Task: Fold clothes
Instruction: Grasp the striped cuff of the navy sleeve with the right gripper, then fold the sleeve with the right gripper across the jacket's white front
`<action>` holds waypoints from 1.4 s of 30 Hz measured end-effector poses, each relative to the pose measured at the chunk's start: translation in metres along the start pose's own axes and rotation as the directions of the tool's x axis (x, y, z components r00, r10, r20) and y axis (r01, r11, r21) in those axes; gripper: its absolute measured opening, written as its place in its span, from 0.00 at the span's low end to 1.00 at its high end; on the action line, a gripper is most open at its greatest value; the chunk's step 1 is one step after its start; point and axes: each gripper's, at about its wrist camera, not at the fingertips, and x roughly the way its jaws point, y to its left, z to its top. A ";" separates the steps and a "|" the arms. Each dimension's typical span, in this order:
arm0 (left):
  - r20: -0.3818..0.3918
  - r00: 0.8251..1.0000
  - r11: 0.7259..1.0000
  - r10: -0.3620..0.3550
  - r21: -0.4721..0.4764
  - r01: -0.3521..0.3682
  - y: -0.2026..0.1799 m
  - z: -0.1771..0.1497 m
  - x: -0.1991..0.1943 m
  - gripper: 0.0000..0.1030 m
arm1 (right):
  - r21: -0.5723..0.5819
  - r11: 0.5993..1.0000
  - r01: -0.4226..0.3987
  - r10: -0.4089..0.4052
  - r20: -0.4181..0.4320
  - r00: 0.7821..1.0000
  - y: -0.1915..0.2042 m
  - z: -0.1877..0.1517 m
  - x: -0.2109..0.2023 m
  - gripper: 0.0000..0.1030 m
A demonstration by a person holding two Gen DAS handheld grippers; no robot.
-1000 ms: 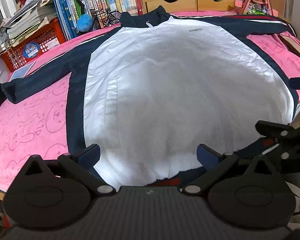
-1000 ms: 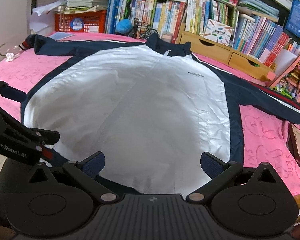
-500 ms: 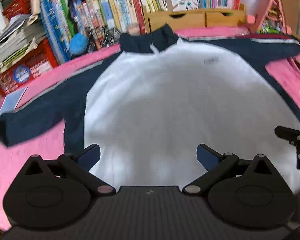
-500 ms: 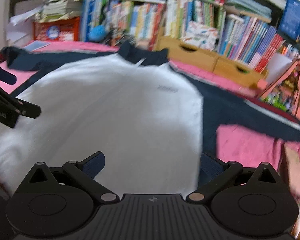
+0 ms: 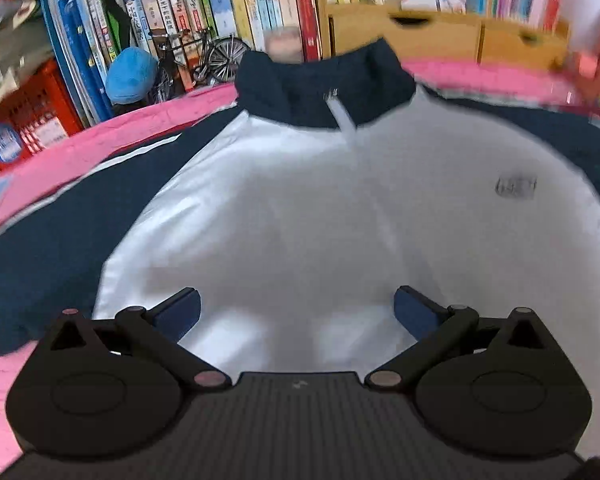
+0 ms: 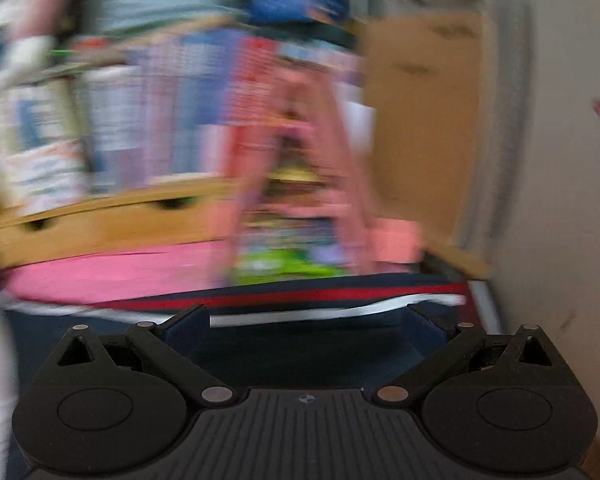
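Observation:
A white jacket [image 5: 340, 220] with navy sleeves and a navy collar [image 5: 324, 84] lies spread flat on a pink cloth [image 5: 80, 152]. My left gripper [image 5: 297, 312] hovers open over the white chest, below the collar, with nothing between its blue pads. In the blurred right wrist view, my right gripper [image 6: 300, 326] is open just above the jacket's navy right sleeve [image 6: 300, 344], which carries a red stripe and a white stripe. Nothing is held there either.
Books [image 5: 220, 8], a red crate [image 5: 24, 120], a blue plush [image 5: 130, 74] and a model bicycle [image 5: 204, 58] line the back edge. Wooden drawers [image 6: 112, 220], a pink rack [image 6: 296, 184], a cardboard box [image 6: 424, 120] and a wall [image 6: 560, 160] close off the right.
Both grippers have moved away from the hem. The left one went forward toward the collar. The right one swung fast to the right, out over the right sleeve. Both stayed open.

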 end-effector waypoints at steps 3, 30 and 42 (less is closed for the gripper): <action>0.019 1.000 0.999 -0.019 -0.034 0.019 0.004 0.001 0.005 1.00 | 0.042 0.992 0.115 -0.111 -0.082 0.990 -0.036 0.011 0.042 1.00; 0.161 0.987 0.998 -0.024 -0.060 0.034 0.002 -0.013 0.009 1.00 | 0.363 0.930 -0.054 0.060 -0.006 0.998 -0.104 0.006 0.018 0.28; 0.159 0.987 0.997 -0.026 -0.066 0.037 0.003 -0.013 0.008 1.00 | -0.057 0.711 -0.701 0.689 -0.141 0.711 0.163 0.001 -0.076 0.40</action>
